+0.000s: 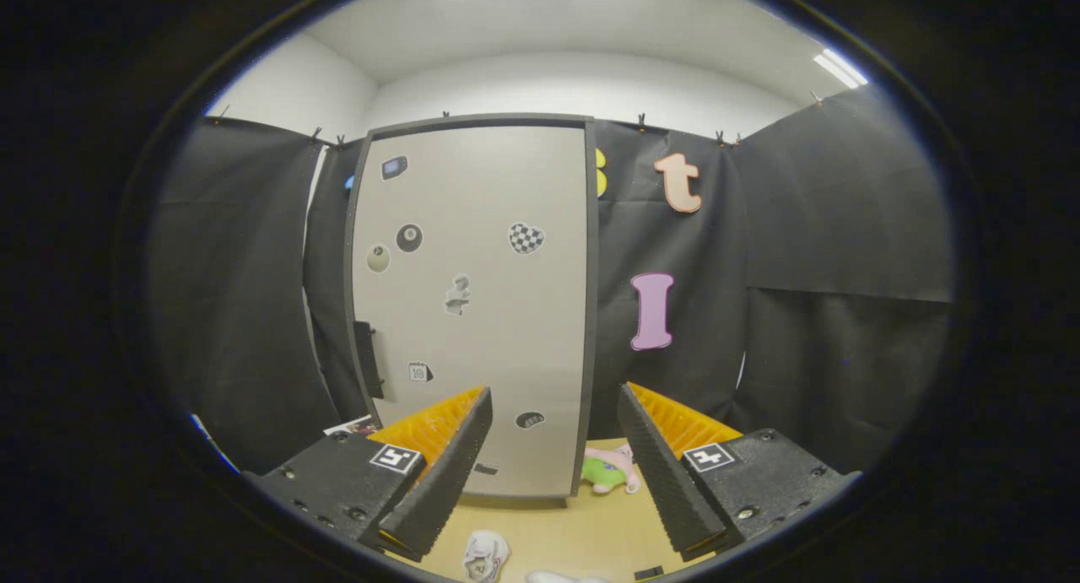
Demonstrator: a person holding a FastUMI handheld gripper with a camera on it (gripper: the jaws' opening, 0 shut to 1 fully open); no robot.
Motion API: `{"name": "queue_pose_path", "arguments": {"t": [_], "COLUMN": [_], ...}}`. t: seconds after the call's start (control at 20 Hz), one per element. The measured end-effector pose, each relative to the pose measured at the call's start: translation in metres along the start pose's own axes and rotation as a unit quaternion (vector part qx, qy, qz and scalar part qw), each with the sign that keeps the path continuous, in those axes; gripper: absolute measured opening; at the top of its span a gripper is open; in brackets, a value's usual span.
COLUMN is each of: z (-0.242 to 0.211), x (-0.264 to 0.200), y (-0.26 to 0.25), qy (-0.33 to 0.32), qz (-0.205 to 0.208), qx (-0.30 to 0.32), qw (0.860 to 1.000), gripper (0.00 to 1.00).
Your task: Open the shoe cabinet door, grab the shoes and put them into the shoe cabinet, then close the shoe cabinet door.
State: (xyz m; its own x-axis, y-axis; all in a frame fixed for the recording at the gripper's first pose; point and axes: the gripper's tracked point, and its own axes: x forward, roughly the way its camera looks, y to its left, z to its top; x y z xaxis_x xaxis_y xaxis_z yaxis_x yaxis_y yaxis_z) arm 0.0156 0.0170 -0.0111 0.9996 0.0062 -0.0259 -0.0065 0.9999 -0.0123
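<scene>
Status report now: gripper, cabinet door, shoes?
Gripper open, holding nothing. Cabinet door shut, handle untouched. White shoe on floor between the fingers. Pink-green toy beside cabinet.

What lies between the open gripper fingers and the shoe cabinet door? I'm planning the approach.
In the gripper view, bare tabletop. The gripper is open; the cabinet door stands shut beyond. A small shoe lies nearer, between the fingers.

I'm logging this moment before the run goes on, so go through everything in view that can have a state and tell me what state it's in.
Shoe cabinet door: closed, handle at its left edge.
Claw: open, holding nothing, fingers apart ahead of the door.
White shoe: on the table, between the fingers, not grasped.
Pink and green toy: lying at the cabinet's foot.
</scene>
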Motion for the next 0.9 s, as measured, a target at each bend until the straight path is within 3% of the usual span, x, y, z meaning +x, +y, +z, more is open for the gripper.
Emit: {"name": "queue_pose_path", "arguments": {"t": [0.35,0.9], "z": [-0.020,-0.058], "x": [0.046,0.149], "y": [0.054,0.223], "qy": [0.014,0.038], "qz": [0.019,0.105], "qx": [-0.002,0.011], "qw": [1.000,0.994], "gripper": [0.98,0.98]}}
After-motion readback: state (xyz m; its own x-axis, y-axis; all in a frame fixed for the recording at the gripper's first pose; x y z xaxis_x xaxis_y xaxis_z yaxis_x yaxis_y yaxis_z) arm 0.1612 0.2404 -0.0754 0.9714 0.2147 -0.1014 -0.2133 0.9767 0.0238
